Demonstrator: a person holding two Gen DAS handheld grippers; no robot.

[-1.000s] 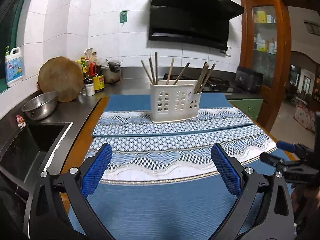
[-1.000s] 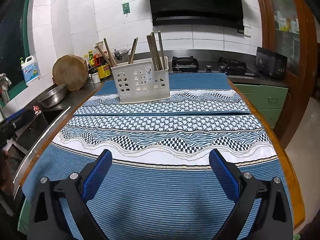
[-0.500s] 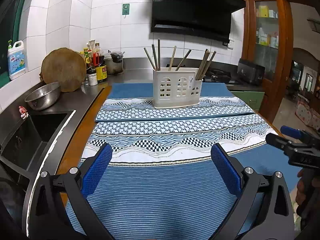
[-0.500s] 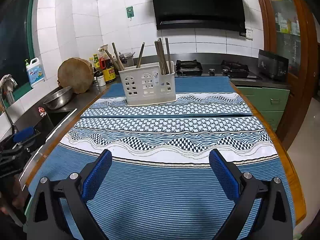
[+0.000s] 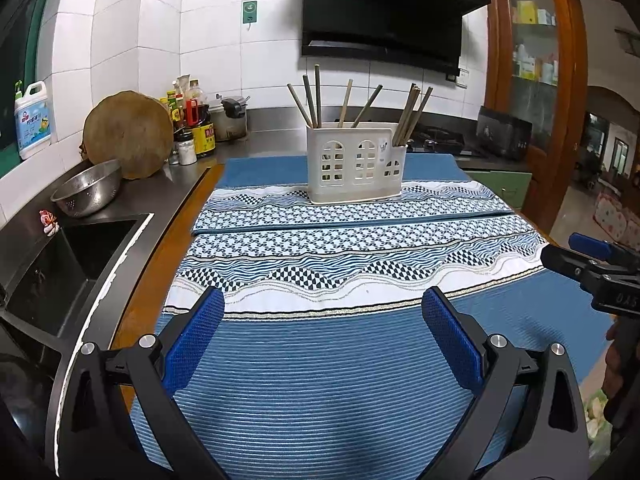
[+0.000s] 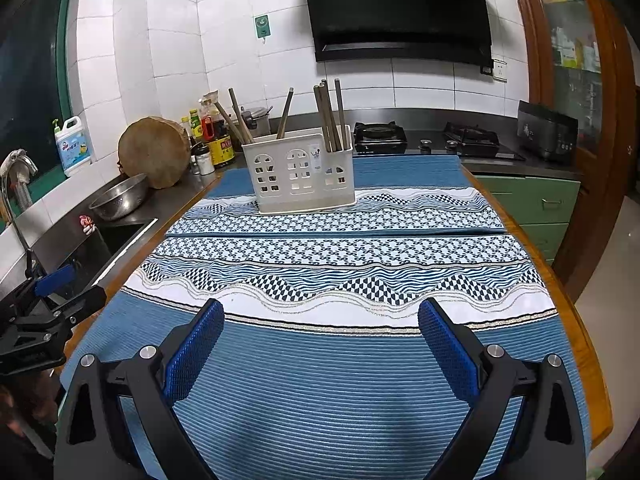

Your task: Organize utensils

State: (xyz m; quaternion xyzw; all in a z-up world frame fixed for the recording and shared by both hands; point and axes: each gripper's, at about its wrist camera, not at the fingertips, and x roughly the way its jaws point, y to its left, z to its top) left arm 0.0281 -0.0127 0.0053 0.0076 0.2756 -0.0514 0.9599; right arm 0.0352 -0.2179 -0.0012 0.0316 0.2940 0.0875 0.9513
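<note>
Now both my left gripper [image 5: 322,336] and right gripper [image 6: 320,334] have pulled back, wide open and empty, leaving the chopsticks [image 5: 412,114] in the holder [image 5: 356,164] at twelve o'clock untouched.

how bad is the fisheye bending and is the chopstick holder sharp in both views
Left wrist: wall tiles and cabinet bow hard at the edges; holder near centre stays sharp and nearly straight. Right wrist: same bowing, holder sharp, tilted slightly; hood is dark, detail lost.

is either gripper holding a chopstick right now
No, the left gripper and right gripper are open and empty; the chopsticks stand in the white holder.
</note>
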